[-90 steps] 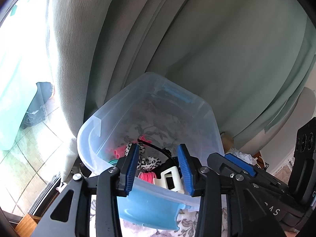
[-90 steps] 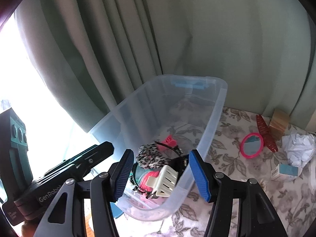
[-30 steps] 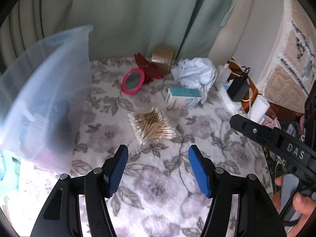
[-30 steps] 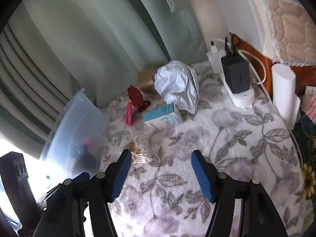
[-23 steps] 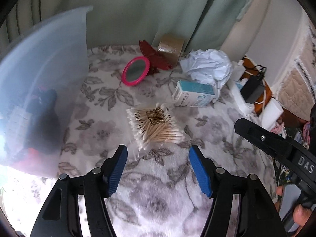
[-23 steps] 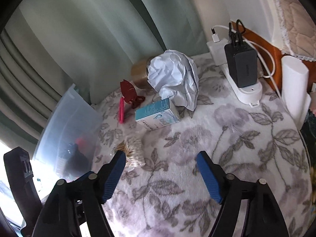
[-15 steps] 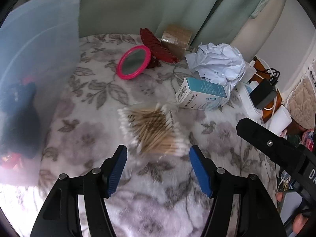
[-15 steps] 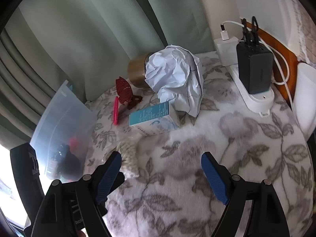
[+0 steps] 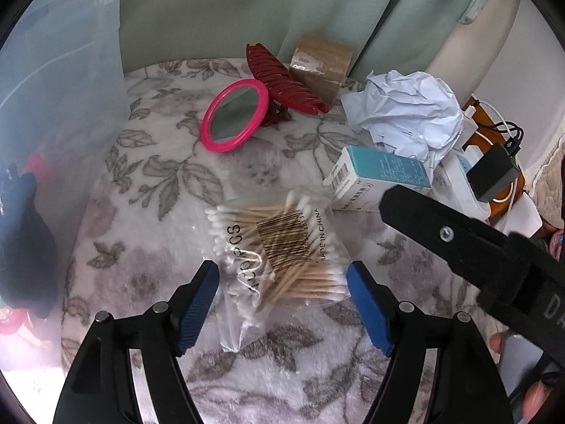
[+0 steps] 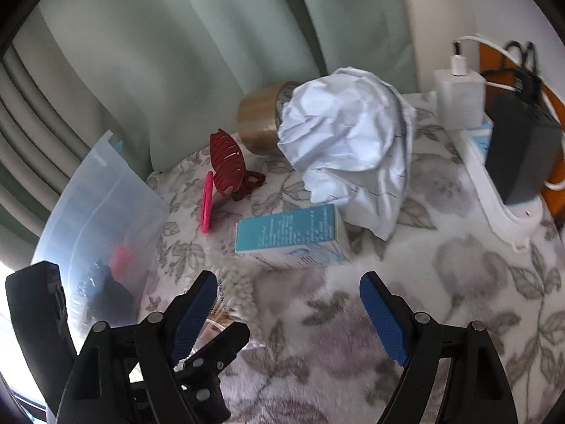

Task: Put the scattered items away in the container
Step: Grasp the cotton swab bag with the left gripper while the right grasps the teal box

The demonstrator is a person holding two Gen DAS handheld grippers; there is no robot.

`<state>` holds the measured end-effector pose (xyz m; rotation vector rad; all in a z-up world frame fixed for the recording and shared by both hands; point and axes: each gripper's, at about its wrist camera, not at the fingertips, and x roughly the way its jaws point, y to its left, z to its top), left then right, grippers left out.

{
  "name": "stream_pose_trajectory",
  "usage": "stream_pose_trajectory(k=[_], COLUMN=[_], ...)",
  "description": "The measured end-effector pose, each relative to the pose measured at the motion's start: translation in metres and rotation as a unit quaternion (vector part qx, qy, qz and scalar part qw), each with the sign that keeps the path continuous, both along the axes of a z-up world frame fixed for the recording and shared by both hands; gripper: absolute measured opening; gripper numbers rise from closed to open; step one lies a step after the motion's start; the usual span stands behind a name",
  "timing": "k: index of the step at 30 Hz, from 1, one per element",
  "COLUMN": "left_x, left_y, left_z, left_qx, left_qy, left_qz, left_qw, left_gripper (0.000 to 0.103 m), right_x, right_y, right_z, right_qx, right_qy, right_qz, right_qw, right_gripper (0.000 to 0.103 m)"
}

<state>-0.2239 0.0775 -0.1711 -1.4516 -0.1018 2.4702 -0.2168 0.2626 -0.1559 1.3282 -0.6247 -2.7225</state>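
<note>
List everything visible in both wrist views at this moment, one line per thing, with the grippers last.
Cotton swab bag: 1, clear with wooden sticks, on the floral cloth between the left gripper's fingers.
Boxed item: 1, teal and white, beside the swabs.
Mirror: 1, pink rim, behind the swabs.
Hair claw: 1, dark red, behind the mirror.
Tape roll: 1, brown, by the curtain.
Crumpled paper: 1, white, behind the box.
Container: 1, clear plastic, far left, items already inside.
Power strip: 1, white, right edge, with black and white adapters.
Left gripper: open, over the swabs.
Right gripper: open, empty.
</note>
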Motion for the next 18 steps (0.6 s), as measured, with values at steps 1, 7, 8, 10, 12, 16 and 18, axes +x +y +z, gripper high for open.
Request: stream_pose_trajectory(k=[1, 7, 8, 10, 12, 16, 18], left_x=[-0.001, -0.008, -0.009, -0.011, -0.013, -0.016, -0.018], left_y=[-0.002, -0.026, -0.030, -0.037, -0.041, -0.044, -0.044], left_z=[-0.001, -0.001, -0.001, -0.001, -0.002, -0.004, -0.005], left_qx=[0.003, 0.007, 0.007, 0.009, 0.014, 0.015, 0.014], left_qy=[-0.001, -0.003, -0.003, -0.003, -0.005, -0.004, -0.002], left_qz=[0.003, 0.043, 0.048, 0.058, 0.063, 0.063, 0.061], left_qw=[1.0000, 0.9991, 0.9988, 0.9983, 0.9979, 0.9979, 0.9980], left_gripper=[0.076, 0.076, 0.076, 0.076, 0.076, 0.076, 0.076], right_x=[-0.002, -0.017, -0.019, -0.024, -0.029, -0.036, -0.040], right_y=[-0.001, -0.007, -0.009, -0.011, -0.012, -0.012, -0.011], right_z=[-0.001, -0.008, -0.009, -0.012, -0.016, -0.021, -0.023], right_qx=[0.001, 0.008, 0.011, 0.015, 0.017, 0.024, 0.027], right_qy=[-0.001, -0.007, -0.009, -0.014, -0.018, -0.023, -0.025], right_qz=[0.002, 0.009, 0.010, 0.009, 0.007, -0.001, -0.004], right_qw=[1.000, 1.000, 1.000, 1.000, 1.000, 0.999, 0.999], right_gripper=[0.086, 0.086, 0.086, 0.086, 0.086, 0.086, 0.086])
